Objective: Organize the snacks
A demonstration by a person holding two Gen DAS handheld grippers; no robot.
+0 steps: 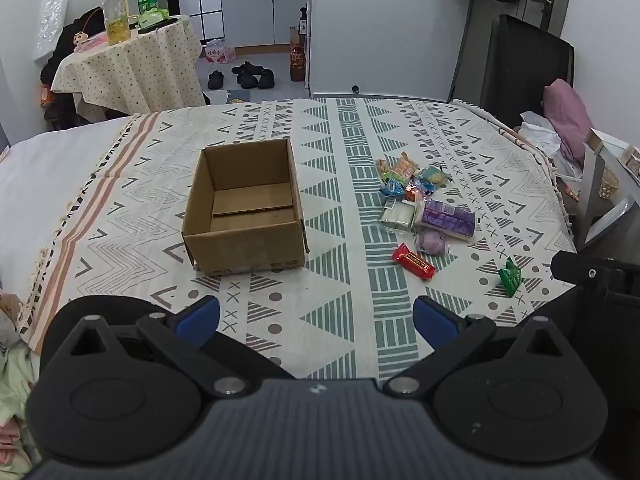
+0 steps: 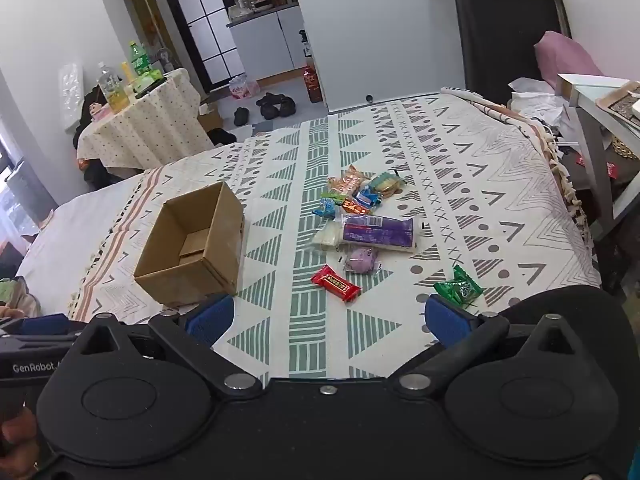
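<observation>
Below my left tongs (image 1: 316, 322), whose blue pads stand spread wide with nothing between them, lies a bed covered by a cream blanket with green and grey geometric bands (image 1: 340, 320). On it, ahead and slightly left, sits an open brown cardboard box (image 1: 244, 210), upright and bare inside apart from its folded bottom flaps. To its right, well apart from the box, I see a loose heap of small wrapped snacks (image 1: 412, 178); against the heap's near edge lie a long purple-and-white packet (image 1: 444, 218) and a clear packet of white bars (image 1: 396, 216). Nearer to me are a round purple bun in clear wrap (image 1: 432, 242), a red rectangular bar wrapper (image 1: 414, 262) and, off alone to the right, a small green crinkled sachet (image 1: 511, 276).

From my right tongs (image 2: 330, 320), likewise fully spread and holding nothing, the green sachet (image 2: 458, 288) lies just beyond the right pad, the red bar (image 2: 336, 284) ahead near centre, and the box (image 2: 192, 244) to the left. A second black tool body with a hand on it shows at that view's lower left edge.
</observation>
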